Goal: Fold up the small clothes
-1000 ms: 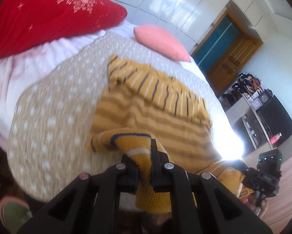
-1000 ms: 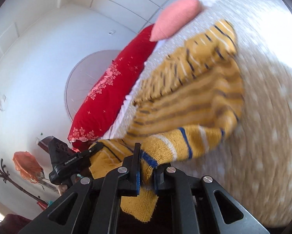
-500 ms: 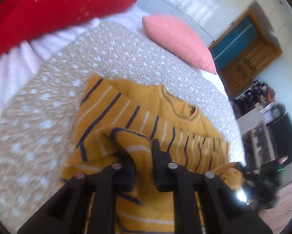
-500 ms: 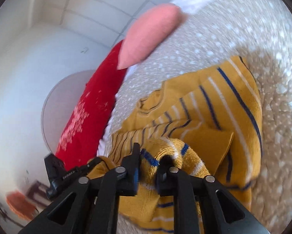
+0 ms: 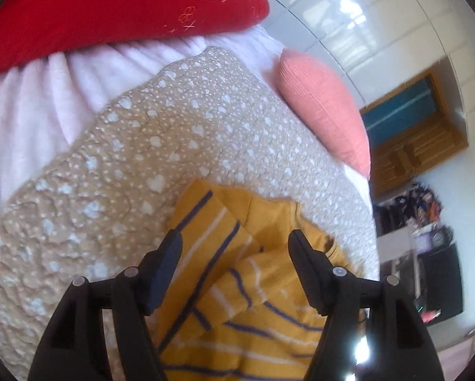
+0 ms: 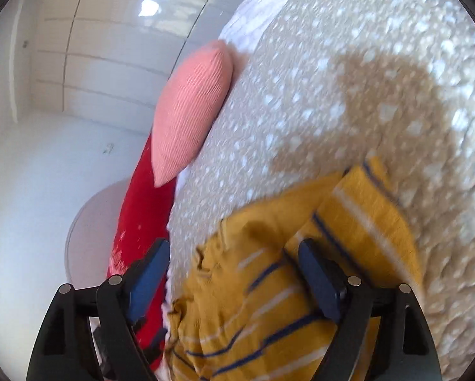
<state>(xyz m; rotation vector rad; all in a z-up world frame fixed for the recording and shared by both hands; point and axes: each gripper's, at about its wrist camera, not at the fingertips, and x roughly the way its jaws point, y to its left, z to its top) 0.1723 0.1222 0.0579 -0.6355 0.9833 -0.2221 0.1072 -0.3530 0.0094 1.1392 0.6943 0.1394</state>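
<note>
We see both grippers spread wide, gripping nothing: left gripper (image 5: 234,244), right gripper (image 6: 234,250). The sweater (image 5: 237,289) lies on the spotted quilt (image 5: 110,174), hem folded up over the body, near the pink pillow (image 5: 326,111). We judge one fold laid. Left to do, probably: tidy the loose, bunched edges and maybe fold once more. Far side blurred.

Left tool (image 5: 236,254) and right tool (image 6: 236,262), both spread wide, empty.
</note>
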